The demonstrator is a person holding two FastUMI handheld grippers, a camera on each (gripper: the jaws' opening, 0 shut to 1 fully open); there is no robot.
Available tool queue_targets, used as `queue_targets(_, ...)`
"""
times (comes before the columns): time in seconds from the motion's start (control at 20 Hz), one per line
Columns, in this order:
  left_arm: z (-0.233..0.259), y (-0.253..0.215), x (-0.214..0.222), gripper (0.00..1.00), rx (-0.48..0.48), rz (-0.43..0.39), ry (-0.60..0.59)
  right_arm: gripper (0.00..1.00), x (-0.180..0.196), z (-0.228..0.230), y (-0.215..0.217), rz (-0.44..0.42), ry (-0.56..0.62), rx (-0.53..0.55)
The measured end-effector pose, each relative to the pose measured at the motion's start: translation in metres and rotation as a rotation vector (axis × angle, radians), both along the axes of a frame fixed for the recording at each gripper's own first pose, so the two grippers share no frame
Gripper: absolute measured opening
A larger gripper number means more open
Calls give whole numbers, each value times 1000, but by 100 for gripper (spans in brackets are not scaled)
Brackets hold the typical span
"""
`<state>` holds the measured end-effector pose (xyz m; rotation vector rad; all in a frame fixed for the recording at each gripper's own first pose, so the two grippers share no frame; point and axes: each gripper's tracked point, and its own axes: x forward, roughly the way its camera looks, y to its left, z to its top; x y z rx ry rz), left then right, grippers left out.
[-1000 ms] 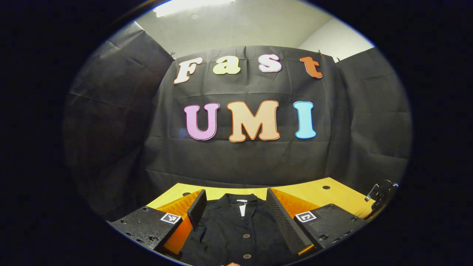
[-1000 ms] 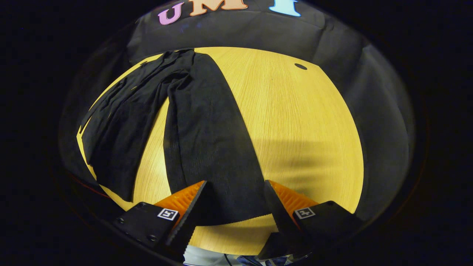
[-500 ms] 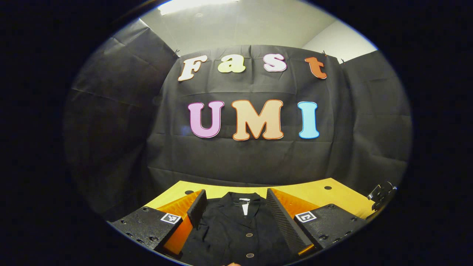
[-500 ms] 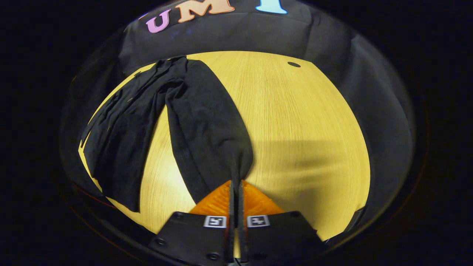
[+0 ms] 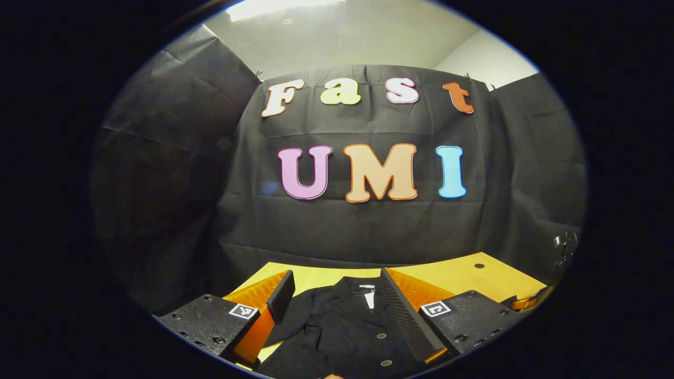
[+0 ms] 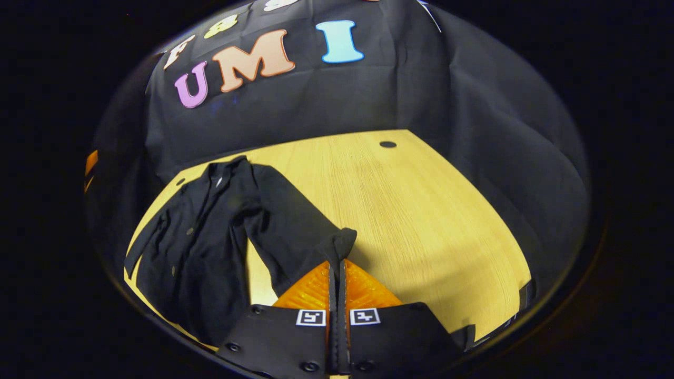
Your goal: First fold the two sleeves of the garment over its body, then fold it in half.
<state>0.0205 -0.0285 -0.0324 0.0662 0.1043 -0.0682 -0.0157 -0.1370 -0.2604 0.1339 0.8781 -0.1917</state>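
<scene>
Right gripper [image 6: 337, 273] clamped on sleeve [image 6: 295, 231] cuff, apparently lifted off counter [image 6: 421, 210]. Left gripper [image 5: 337, 300] apart above shirt [image 5: 342, 331]. No fold complete yet.

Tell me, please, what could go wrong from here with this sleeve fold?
1. The right gripper pinches only the cuff end of the sleeve; a thin bite like that might slip out as it is carried over.
2. The left gripper hangs open above the black shirt without pinning it, so pulling the sleeve may drag the whole shirt across the wooden table.
3. The shirt's body looks rumpled, so the fold could land unevenly.
</scene>
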Motion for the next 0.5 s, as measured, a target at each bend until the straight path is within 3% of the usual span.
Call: queue_targets(0.5,10,77,-8,99,18,82,-16,2,92,73,82,69,-201,62)
